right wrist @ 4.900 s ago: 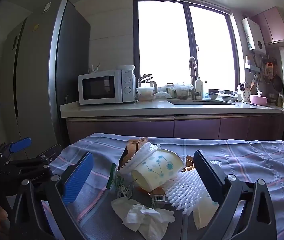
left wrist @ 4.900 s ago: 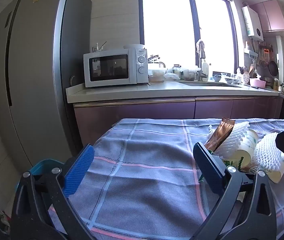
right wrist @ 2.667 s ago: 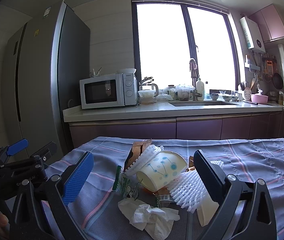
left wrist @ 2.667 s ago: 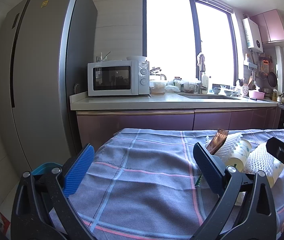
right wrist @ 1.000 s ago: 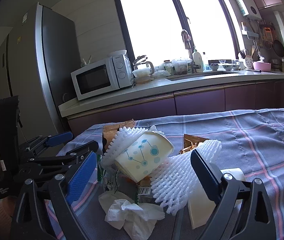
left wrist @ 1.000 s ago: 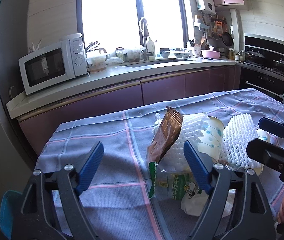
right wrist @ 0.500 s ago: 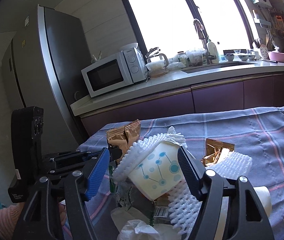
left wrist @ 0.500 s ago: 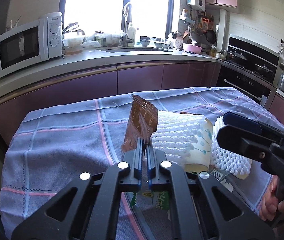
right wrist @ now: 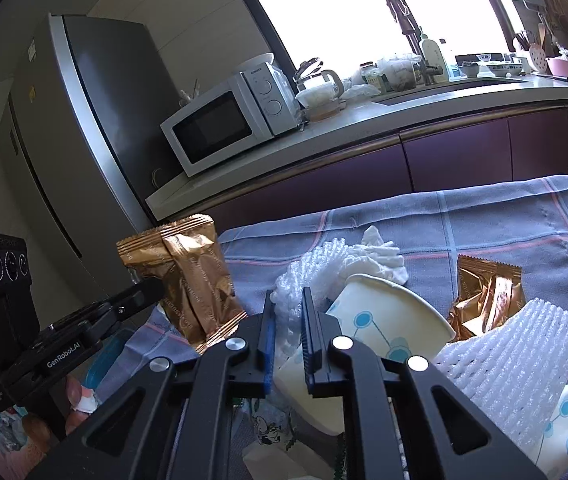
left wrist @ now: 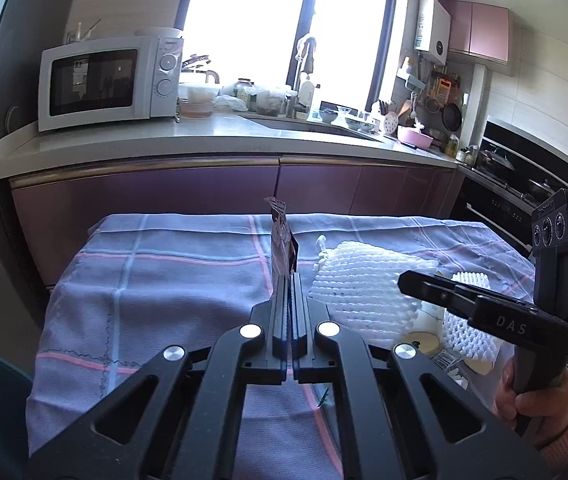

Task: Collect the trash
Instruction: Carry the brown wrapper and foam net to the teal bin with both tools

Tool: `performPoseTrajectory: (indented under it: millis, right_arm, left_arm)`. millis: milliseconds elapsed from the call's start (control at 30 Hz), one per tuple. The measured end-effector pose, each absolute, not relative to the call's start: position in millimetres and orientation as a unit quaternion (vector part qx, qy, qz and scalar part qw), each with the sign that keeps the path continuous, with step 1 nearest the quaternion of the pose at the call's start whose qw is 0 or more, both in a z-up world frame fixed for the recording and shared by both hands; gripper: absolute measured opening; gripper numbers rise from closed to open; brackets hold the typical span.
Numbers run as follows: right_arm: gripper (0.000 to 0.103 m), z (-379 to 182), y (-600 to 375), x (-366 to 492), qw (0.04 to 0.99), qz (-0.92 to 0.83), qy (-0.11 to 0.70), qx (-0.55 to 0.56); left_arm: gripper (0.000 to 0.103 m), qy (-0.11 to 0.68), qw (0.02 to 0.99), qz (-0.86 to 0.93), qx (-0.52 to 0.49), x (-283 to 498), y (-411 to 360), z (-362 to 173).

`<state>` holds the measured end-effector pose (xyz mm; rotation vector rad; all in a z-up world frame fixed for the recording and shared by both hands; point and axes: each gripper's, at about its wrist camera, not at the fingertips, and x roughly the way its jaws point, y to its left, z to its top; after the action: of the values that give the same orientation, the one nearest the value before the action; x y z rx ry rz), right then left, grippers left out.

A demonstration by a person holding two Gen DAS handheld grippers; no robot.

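Trash lies heaped on the tabletop [right wrist: 484,216]. Nearest, the right gripper [right wrist: 287,300] has its fingers nearly together on white foam net [right wrist: 308,276], apparently pinching it, beside a paper cup [right wrist: 388,312]. The left gripper [left wrist: 290,280] clamps a brown wrapper [right wrist: 191,276] upright, lifted. A second wrapper [right wrist: 488,292] lies behind. Farther off stands a microwave [left wrist: 107,82].

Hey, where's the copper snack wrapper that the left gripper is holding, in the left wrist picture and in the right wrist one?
Left wrist view: the copper snack wrapper stands edge-on at centre, pinched in the left gripper.
Right wrist view: the same wrapper shows its broad face at left of centre, in the left gripper's tips.
Shared landmark: the white microwave on the counter.
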<state>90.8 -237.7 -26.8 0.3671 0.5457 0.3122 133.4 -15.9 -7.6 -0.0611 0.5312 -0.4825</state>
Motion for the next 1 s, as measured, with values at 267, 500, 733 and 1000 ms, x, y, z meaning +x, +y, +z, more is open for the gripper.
performPoseTrajectory:
  millis: [267,500,733,1000]
  right_arm:
    - [0.01,4,-215,78,0.935,0.207,0.231,0.173]
    - [0.01,13,-151,76,0.903,0.312,0.245,0.163]
    - [0.01,5,-75,87,0.861,0.395,0.28,0.153]
    - [0.01,-6,-9,107,0.823,0.445,0.32,0.149]
  left_arm:
    - [0.002,0.252,0.948,-0.185,-0.054,104,51,3]
    - [0.002,0.252,0.958,-0.118,-0.067,71,126,2]
    - [0.002,0.263,0.961,-0.029,-0.077,42,201,-11]
    - [0.002,0.3,0.948,0.05,-0.089,31,272,-44]
